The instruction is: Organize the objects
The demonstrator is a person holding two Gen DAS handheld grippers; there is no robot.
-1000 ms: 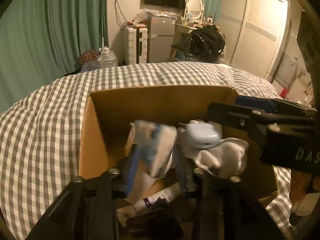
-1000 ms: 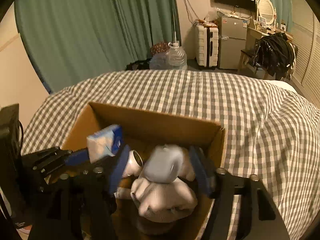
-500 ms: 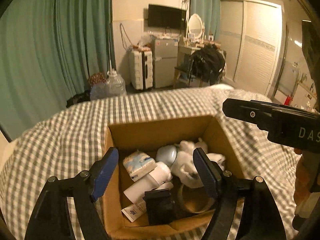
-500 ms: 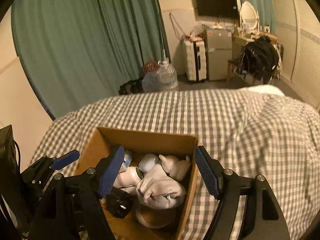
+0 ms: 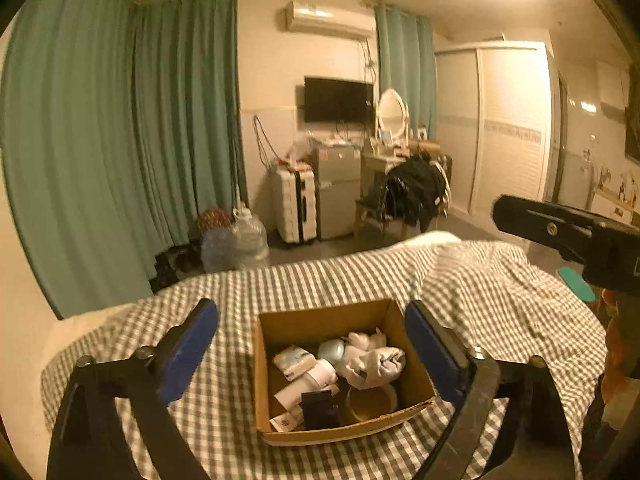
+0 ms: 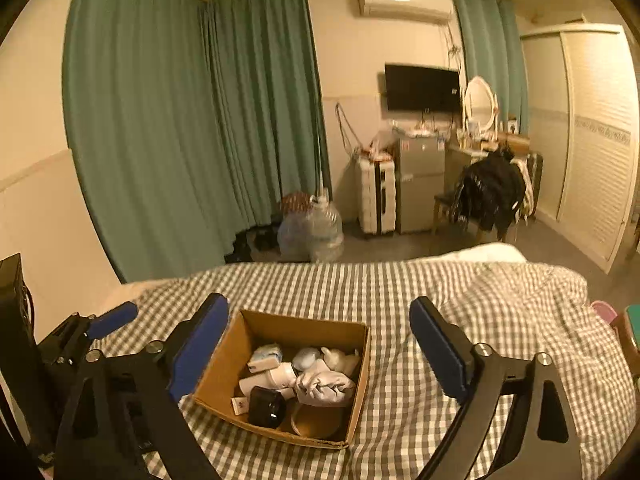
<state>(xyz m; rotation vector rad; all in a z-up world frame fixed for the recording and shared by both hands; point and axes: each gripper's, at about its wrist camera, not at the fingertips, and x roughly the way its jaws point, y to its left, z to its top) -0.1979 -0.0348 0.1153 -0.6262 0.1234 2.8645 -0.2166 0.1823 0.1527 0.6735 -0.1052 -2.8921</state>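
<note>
Nearest to us, the left gripper hangs above the bed with its blue-padded jaws spreading wider, nothing between the pads; the cardboard box merely shows through the gap below. The right gripper does the same, jaws opening and empty, its pads clear of the box on either side.

In the left wrist view the right gripper's black body juts in at about three o'clock; in the right wrist view the left gripper sits at about nine o'clock.

The cardboard box rests open on the checked bedcover, at roughly six o'clock in both views. Inside it we see a white cloth bundle toward the box's two o'clock corner, a pale blue rounded item at twelve, a blue-and-white packet at ten, a white tube across the middle, a small black object at six and a round tan ring at five. They lie packed against one another.

Beyond the bed, large water jugs stand on the floor at twelve o'clock, before green curtains. Farther back are a white suitcase, a small fridge, a chair draped with dark clothing, a wall television and an air conditioner high on the wall.
</note>
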